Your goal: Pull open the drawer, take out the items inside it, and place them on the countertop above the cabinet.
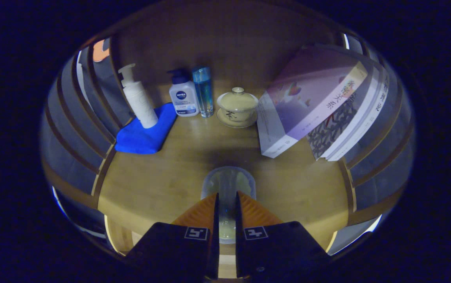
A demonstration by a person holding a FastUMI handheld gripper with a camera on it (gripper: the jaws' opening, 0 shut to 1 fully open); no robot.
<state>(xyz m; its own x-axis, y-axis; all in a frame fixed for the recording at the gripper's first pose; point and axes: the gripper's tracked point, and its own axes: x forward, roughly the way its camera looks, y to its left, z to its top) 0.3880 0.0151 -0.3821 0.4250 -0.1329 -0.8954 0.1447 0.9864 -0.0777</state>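
Here the tool [227, 204] grips a clear cup [228, 182] above the countertop [162, 181].

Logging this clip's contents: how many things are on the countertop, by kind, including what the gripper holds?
Bottles: 3 (pump bottle, lotion bottle, blue bottle)
Books: 3
Lidded cup: 1
Blue cloth: 1
Clear container between the gripper fingers: 1
Total: 9

At the upper left, a white pump bottle [138, 100] stands on a blue cloth [142, 135]. Beside it stand a blue-capped lotion bottle [183, 98] and a clear blue bottle [203, 90]; a lidded teacup [237, 107] sits centre, leaning books [319, 106] at right.
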